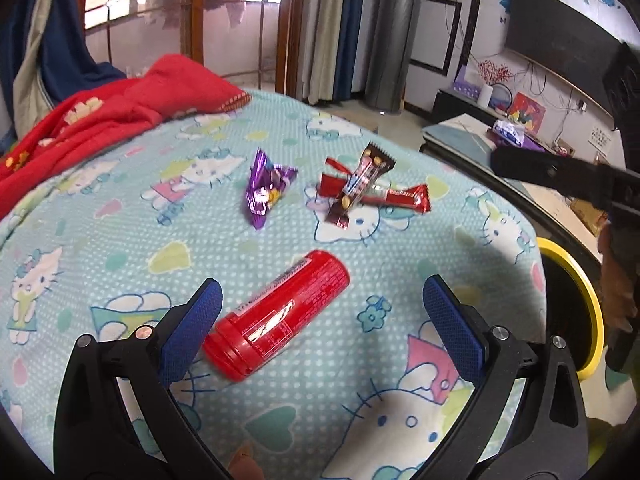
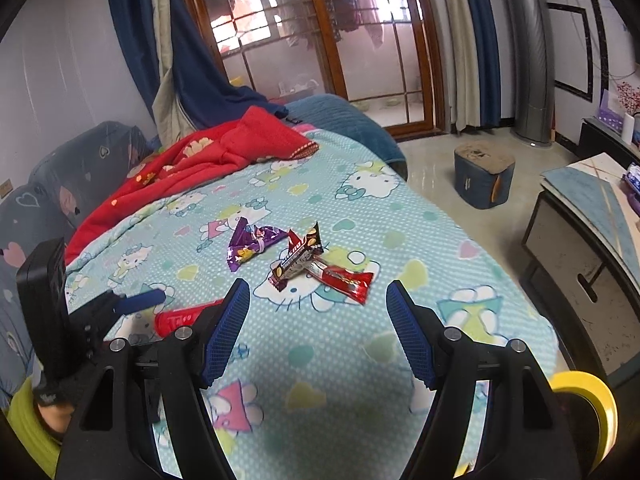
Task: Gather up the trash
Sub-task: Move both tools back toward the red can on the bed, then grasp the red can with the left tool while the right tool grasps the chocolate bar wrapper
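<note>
Yellow-rimmed bin (image 1: 596,320) beside bed (image 1: 360,360)

No lettering can be read with certainty. The red bottle (image 1: 276,316) lying on the bedsheet (image 1: 120,264) carries a label with rows of fine print, too small and blurred to make out. The dark brown snack wrapper (image 2: 298,262) shows white block letters along its length, but they stay illegible. The red wrapper (image 2: 346,280) and the purple wrapper (image 2: 250,246) bear print that is equally unclear.
</note>
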